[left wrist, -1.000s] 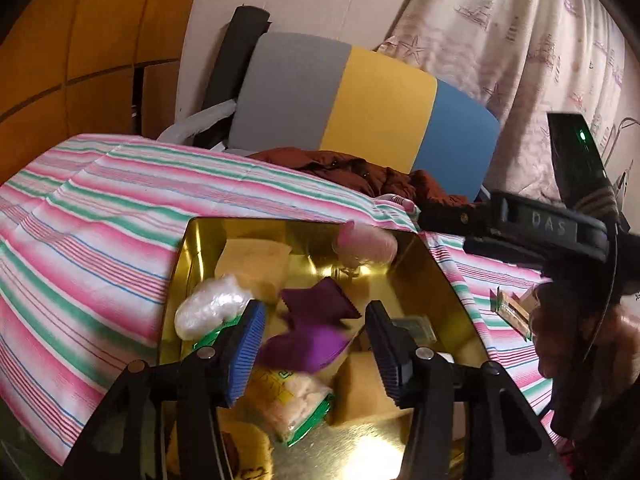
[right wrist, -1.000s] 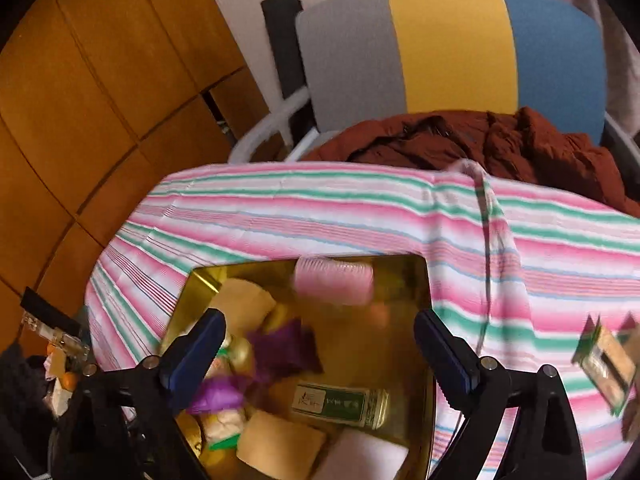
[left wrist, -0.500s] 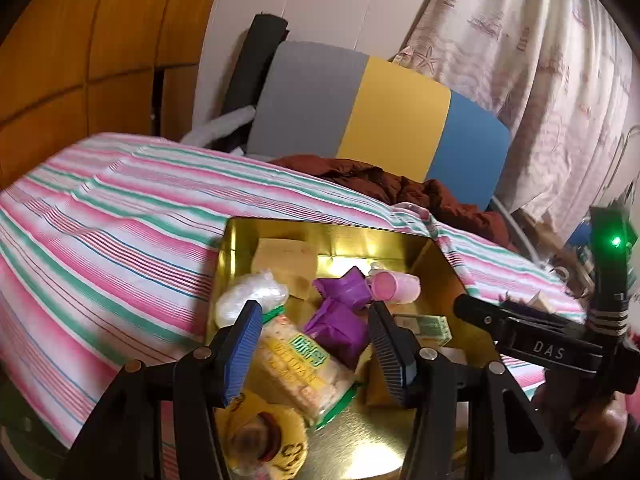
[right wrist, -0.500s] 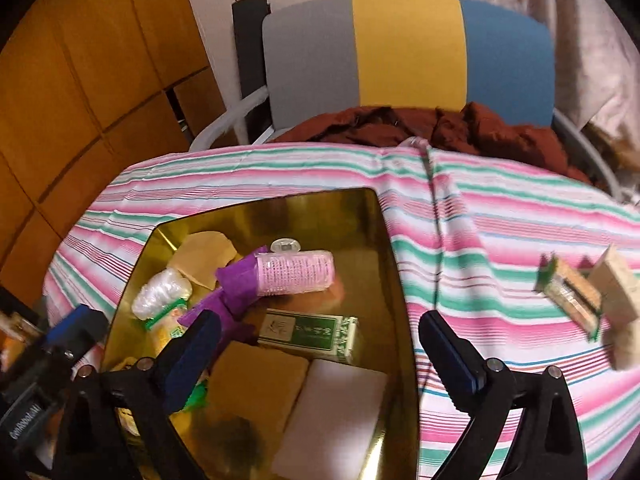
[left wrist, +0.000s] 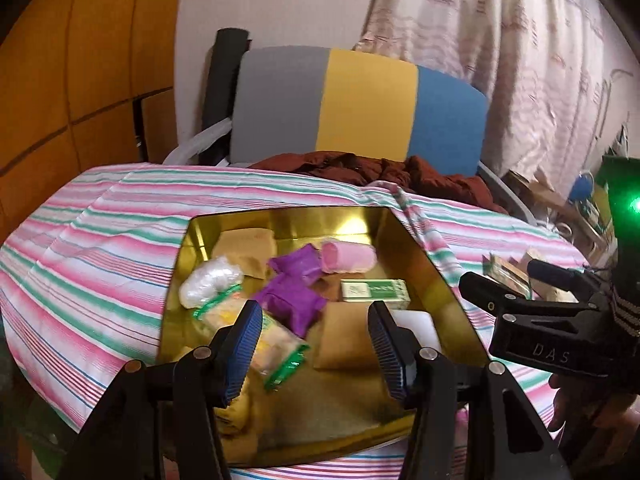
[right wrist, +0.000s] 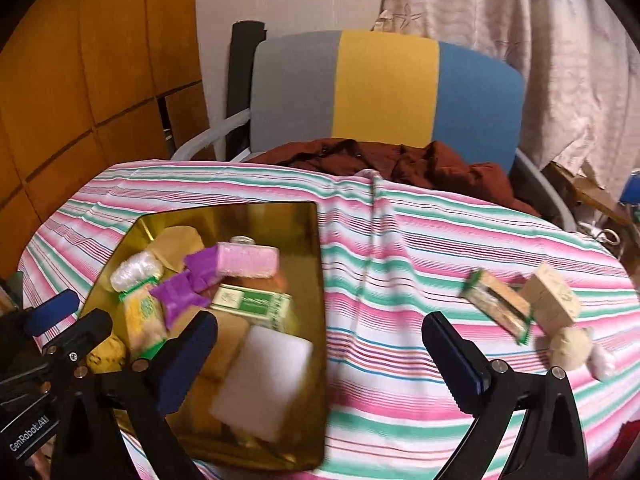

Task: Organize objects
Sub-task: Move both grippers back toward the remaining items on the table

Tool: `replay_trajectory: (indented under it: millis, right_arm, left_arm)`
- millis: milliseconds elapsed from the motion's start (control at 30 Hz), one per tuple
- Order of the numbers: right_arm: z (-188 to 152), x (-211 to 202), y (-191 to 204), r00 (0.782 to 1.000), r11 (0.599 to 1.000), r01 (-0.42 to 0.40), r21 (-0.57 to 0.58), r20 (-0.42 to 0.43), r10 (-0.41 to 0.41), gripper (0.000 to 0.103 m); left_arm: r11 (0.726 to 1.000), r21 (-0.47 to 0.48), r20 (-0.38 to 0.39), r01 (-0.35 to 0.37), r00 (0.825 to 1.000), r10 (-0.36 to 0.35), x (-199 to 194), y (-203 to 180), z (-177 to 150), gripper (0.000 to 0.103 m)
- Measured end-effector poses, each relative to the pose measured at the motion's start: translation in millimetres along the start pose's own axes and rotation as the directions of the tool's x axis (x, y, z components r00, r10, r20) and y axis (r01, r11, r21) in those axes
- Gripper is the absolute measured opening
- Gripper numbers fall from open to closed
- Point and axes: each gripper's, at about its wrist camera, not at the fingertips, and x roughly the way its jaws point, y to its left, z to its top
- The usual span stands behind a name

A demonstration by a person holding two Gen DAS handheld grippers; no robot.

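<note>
Tray [right wrist: 316, 280], gold, shiny, crowded.

The left claw [left wrist: 314, 344] hangs empty, jaws apart, above the gold tray [left wrist: 448, 292] of snack packets.

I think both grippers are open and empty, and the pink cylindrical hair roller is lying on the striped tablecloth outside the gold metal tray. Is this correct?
Not quite. The pink cylindrical hair roller lies inside the gold metal tray, not on the striped tablecloth; the right wrist view shows this. The left gripper and the right gripper are indeed open and empty.
</note>
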Motion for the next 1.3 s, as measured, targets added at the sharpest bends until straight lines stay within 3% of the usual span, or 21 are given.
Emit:
replay_trajectory:
  millis: [367, 533, 933, 1067, 1300]
  right_arm:
    - [-20.3, -13.5, -46.0, 0.999, 0.997, 0.045, 0.065, -0.003, -0.045, 0.103]
    - [-26.8, -8.1, -62.2, 0.996, 0.993, 0.084, 0.085, -0.047, -0.081, 0.103]
    - [-31.0, -10.0, -138.6, 0.982, 0.966, 0.153, 0.208, -0.144, -0.124, 0.103]
    - [-22.8, -21.5, -189.0, 0.979, 0.933, 0.186, 0.308, -0.141, -0.149, 0.103]
    - [-27.8, -26.3, -286.3, 0.963, 0.822, 0.27, 0.502, -0.153, -0.223, 0.103]
  left_arm:
    - [0.992, 0.112, -0.043, 0.053, 0.998, -0.049, 1.4, -48.4, -13.5, 0.056]
    - [0.984, 0.134, -0.069, 0.116, 0.992, -0.108, 3.8, -58.7, -19.7, 0.056]
    - [0.969, 0.176, -0.091, 0.176, 0.983, -0.162, 6.1, -77.4, -22.3, 0.056]
    - [0.958, 0.202, -0.097, 0.204, 0.977, -0.188, 5.4, -86.9, -20.8, 0.056]
    - [0.939, 0.244, -0.129, 0.243, 0.968, -0.217, 12.1, -109.5, -18.9, 0.056]
